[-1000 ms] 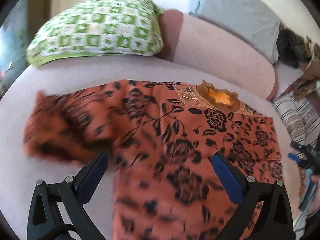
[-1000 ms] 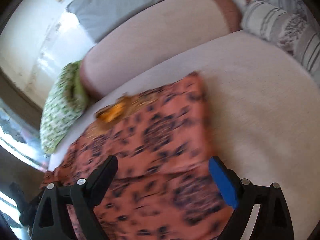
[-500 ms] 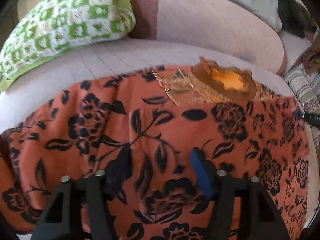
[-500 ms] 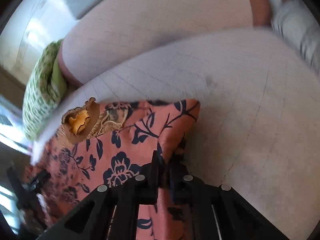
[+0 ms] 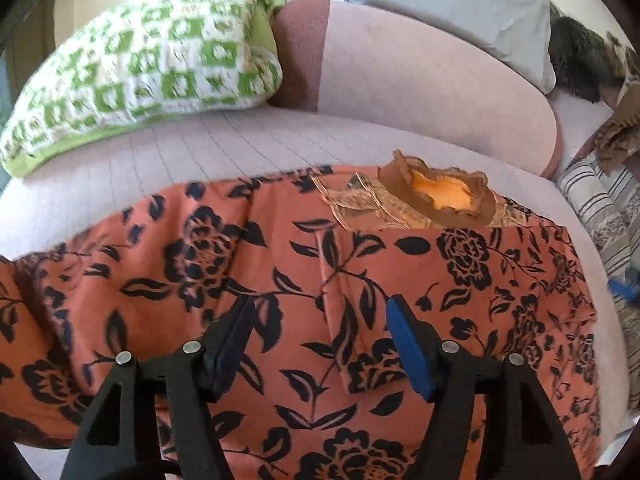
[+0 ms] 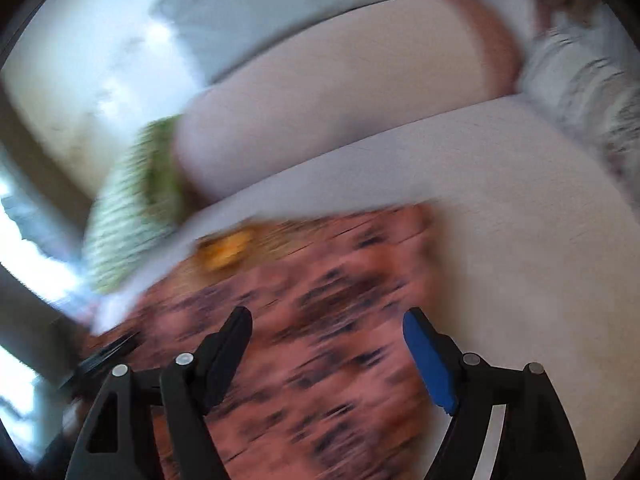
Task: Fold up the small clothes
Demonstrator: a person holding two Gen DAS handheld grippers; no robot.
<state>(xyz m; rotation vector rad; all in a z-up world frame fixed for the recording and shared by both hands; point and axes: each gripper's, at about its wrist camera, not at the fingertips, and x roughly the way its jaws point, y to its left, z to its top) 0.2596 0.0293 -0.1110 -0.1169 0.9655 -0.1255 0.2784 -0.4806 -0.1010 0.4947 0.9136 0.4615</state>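
An orange garment with black flower print [image 5: 360,264] lies spread on the pale sofa seat [image 5: 224,144], its brown and yellow neckline [image 5: 440,196] toward the backrest. A fold ridge runs down its middle. My left gripper [image 5: 320,332] is open and empty, just above the cloth near that ridge. My right gripper [image 6: 328,340] is open and empty over the garment's right part [image 6: 328,280]; this view is blurred by motion. The right gripper's blue pad [image 5: 622,290] shows at the right edge of the left wrist view.
A green and white checked pillow [image 5: 140,68] lies at the back left. A grey pillow [image 5: 460,12] rests on the pink backrest [image 5: 420,76]. Striped cushions [image 5: 604,208] sit at the right. Bare seat [image 6: 520,216] lies right of the garment.
Both grippers have opened and let go of the garment. The right gripper was shut on the cloth's right edge and has pulled back; the left has widened and drawn back slightly.
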